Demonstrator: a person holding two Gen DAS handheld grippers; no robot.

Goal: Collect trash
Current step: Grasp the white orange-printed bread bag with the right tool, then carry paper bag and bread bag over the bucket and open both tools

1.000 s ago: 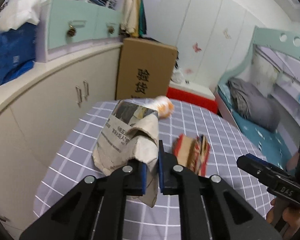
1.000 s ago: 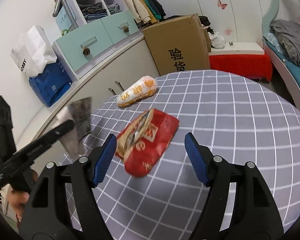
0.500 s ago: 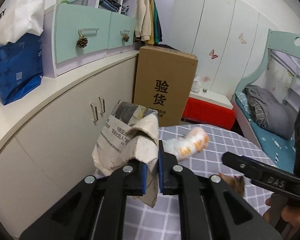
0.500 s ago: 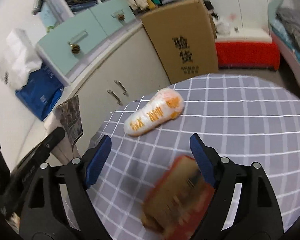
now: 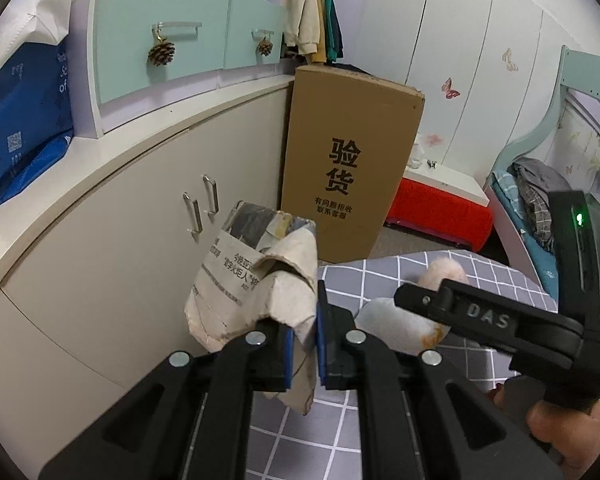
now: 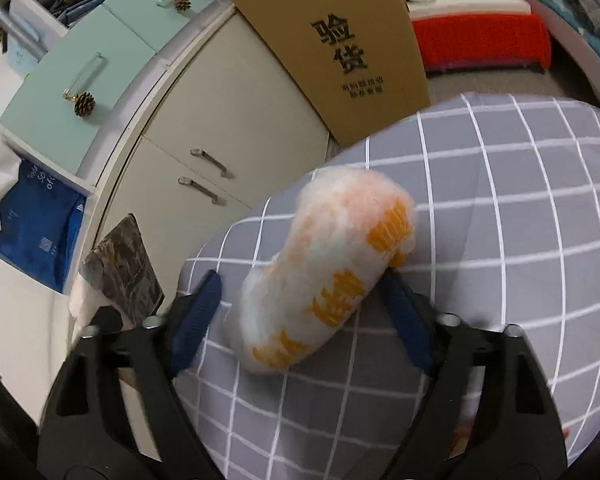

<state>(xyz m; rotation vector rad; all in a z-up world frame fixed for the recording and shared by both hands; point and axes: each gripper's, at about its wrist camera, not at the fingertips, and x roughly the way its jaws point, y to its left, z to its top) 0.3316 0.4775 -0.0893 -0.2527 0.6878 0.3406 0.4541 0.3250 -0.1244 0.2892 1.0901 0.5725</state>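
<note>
My left gripper (image 5: 302, 340) is shut on a crumpled piece of newspaper (image 5: 256, 280) and holds it in the air beyond the table's left edge; the paper also shows in the right wrist view (image 6: 120, 264). My right gripper (image 6: 304, 304) is open, its blue pads on either side of a white and orange plastic bag (image 6: 332, 268) that lies on the grey checked table (image 6: 500, 240). In the left wrist view the bag (image 5: 400, 316) is partly hidden behind the right gripper's arm (image 5: 488, 320).
A cream cabinet (image 5: 120, 220) with metal handles stands left of the table. A tall cardboard box (image 5: 352, 160) with black characters stands behind it, next to a red box (image 5: 440, 204). A blue bag (image 5: 16, 120) sits on the counter. A bed (image 5: 540, 200) is at the right.
My right gripper has moved forward past the red wrapper to the white and orange bag, which now lies between its open fingers. My left gripper has carried the newspaper left, off the table.
</note>
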